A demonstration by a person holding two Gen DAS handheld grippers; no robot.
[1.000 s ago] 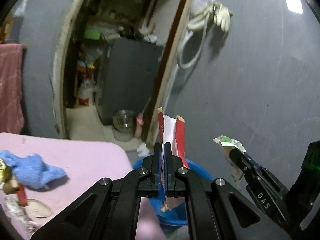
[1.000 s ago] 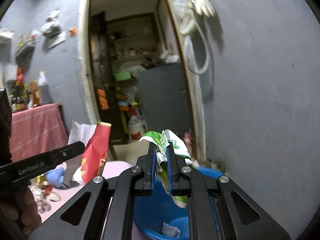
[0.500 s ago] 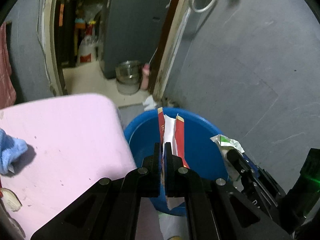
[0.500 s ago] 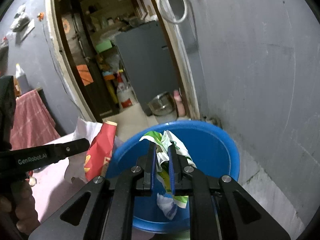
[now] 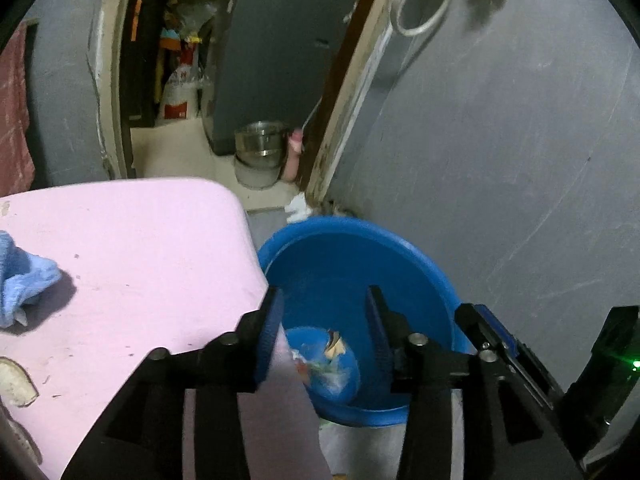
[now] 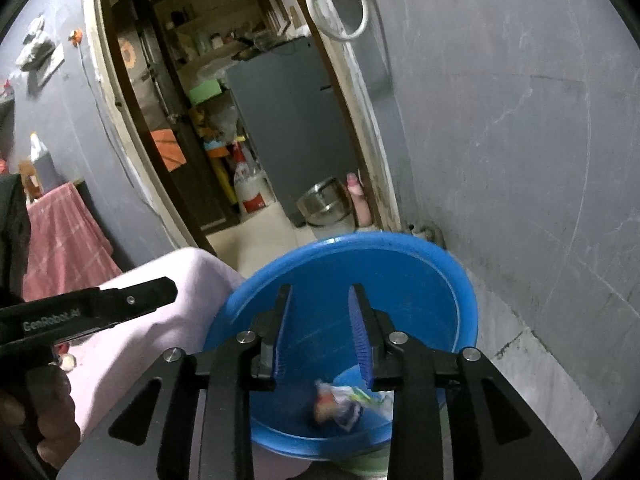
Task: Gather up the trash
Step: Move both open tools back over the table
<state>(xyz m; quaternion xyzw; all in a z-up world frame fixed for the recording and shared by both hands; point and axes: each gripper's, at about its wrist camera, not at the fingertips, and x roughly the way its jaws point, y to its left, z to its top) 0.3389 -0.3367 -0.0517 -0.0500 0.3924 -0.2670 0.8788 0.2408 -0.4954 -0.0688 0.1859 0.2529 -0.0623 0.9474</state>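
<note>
Both of our grippers hang over the blue basin (image 5: 420, 268), jaws opening and nothing between them: the left gripper (image 5: 322, 304) and the right gripper (image 6: 318, 300) each frame bare blue plastic. We see the trash (image 6: 344, 400) lying crumpled at the basin's bottom. Only our left view shows the blue cloth (image 5: 24, 280) on the pink table (image 5: 140, 248); only our right view shows the hand (image 6: 52, 412) gripping the left tool, and the red cloth (image 6: 60, 240) beyond.
</note>
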